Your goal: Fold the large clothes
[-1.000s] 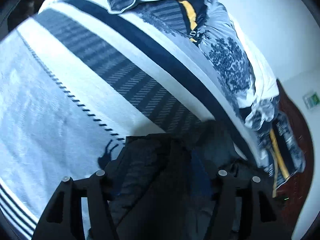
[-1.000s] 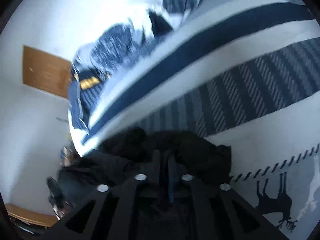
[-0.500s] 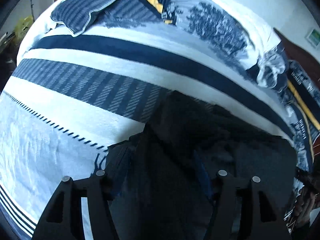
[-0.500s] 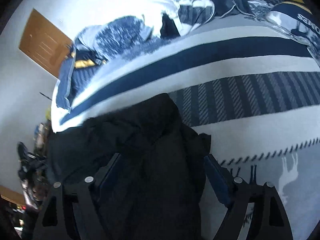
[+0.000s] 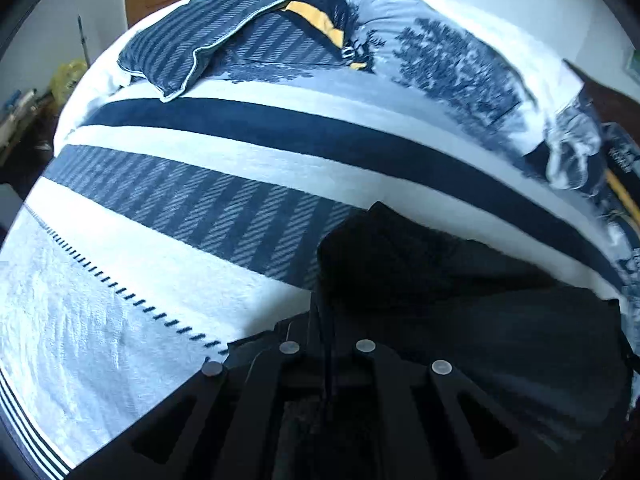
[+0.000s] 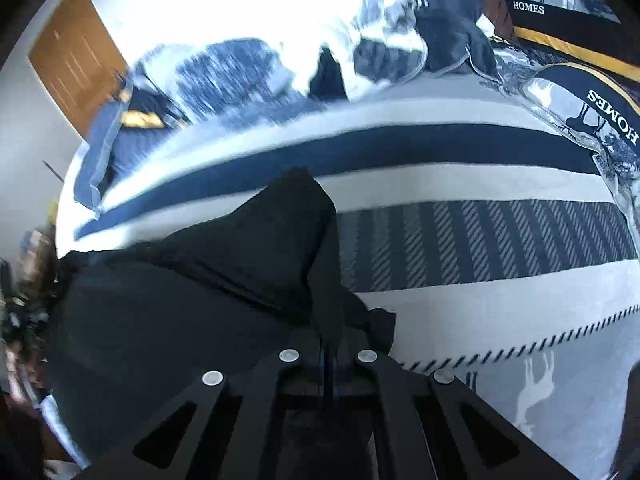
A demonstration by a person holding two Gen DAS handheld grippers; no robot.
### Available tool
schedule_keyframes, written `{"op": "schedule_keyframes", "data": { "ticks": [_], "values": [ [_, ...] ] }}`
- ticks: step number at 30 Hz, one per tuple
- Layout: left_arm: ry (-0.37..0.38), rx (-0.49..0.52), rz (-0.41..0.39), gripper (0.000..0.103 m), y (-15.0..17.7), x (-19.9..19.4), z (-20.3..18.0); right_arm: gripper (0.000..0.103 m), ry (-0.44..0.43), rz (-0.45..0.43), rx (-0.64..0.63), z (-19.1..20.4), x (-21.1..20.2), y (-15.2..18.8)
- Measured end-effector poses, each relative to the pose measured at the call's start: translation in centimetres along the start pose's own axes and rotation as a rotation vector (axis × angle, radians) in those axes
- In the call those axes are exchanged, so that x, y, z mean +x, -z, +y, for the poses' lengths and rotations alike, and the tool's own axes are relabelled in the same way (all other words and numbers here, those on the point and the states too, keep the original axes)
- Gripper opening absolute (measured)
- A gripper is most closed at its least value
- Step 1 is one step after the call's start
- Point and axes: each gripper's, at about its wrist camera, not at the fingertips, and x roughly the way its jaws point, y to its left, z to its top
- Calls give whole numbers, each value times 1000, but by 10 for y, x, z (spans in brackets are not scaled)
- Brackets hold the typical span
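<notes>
The black garment, lying slack and bunched on the striped bed, looks soft, heavy and floppy, so the left gripper and right gripper, both clenched on its near edge, suit it.

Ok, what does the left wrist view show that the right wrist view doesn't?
Only the left wrist view: a striped pillow lying near the far end of the bed, seen sharply.

Only the right wrist view: pillows printed HOMES and white deer figures on the blanket.

Both: the striped blanket with the black garment lying on it, and a pair of tongs closed on its fabric, left tongs and right tongs, jaws having just closed.
</notes>
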Motion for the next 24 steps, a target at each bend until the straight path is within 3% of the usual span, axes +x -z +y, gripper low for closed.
{"op": "schedule_keyframes", "data": {
  "ticks": [2, 5, 7, 9, 10, 11, 12, 14, 15, 17, 20, 24],
  "values": [
    [-14, -32, 28, 2, 1, 7, 1, 1, 17, 42, 28, -2, 25, 5],
    [-88, 4, 35, 5, 3, 11, -3, 2, 13, 78, 69, -6, 43, 12],
    [-51, -28, 48, 5, 1, 0, 1, 4, 52, 75, 85, -10, 44, 9],
    [42, -101, -3, 5, 2, -33, 16, 7, 48, 86, 167, -22, 33, 7],
    [59, -122, -28, 9, 3, -47, 21, 10, 35, 63, 222, -28, 17, 8],
    [53, -136, -55, 27, 6, -65, 27, 11, 2, 26, 254, -33, -1, 12],
    [32, -143, -81, 51, 12, -83, 34, 18, -29, -5, 262, -34, -20, 19],
    [2, -156, -158, 69, 33, -124, 46, 59, -50, -55, 276, -35, -52, 36],
    [6, -162, -182, 71, 46, -140, 50, 86, -66, -118, 296, -37, -80, 57],
    [24, -166, -176, 72, 82, -165, 56, 85, -104, -162, 294, -30, -109, 85],
    [54, -197, -139, 72, 144, -183, 57, 85, -178, -184, 312, -17, -142, 162],
    [125, -286, -81, 72, 220, -186, 60, 85, -303, -126, 384, -8, -148, 236]
  ]
}}
